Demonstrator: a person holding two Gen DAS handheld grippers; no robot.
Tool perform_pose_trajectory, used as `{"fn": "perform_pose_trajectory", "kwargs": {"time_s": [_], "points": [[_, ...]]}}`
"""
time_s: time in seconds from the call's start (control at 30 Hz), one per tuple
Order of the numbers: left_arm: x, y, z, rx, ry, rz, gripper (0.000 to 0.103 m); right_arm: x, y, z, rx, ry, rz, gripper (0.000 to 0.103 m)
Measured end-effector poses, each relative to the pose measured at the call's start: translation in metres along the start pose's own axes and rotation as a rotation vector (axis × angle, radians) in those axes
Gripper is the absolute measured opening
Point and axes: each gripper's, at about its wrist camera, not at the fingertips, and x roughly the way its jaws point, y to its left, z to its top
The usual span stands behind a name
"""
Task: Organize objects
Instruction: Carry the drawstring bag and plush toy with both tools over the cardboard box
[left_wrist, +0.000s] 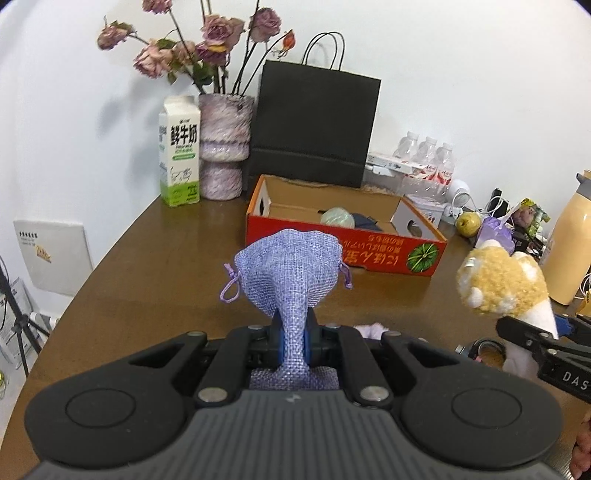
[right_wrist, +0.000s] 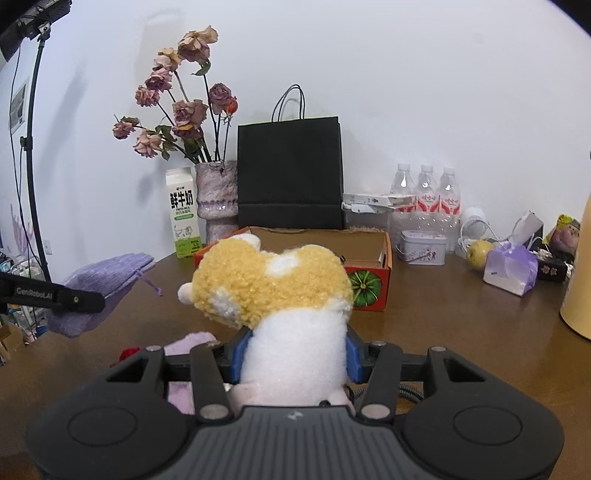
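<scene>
While both loads hang above the table (left_wrist: 122, 266): left gripper (left_wrist: 291, 341) pinched tight on lilac pouch (left_wrist: 291, 266), right gripper (right_wrist: 295, 360) half-wide, squeezing plush toy (right_wrist: 280, 291). Best carried level over red box (left_wrist: 343, 251), lowered inside before loosening.

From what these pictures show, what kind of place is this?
Probably a home or small office room: a brown table against a white wall, with a vase of dried roses, a milk carton and water bottles on it.
</scene>
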Motion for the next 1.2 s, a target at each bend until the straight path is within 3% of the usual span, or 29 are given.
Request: {"fn": "perform_pose_trajectory", "kwargs": {"time_s": [1.2], "points": [[0.072,-0.046,0.088,0.07,0.005,-0.025,0.01,0.083,-0.013,0.078,-0.006,0.01,0.025,0.048]]}}
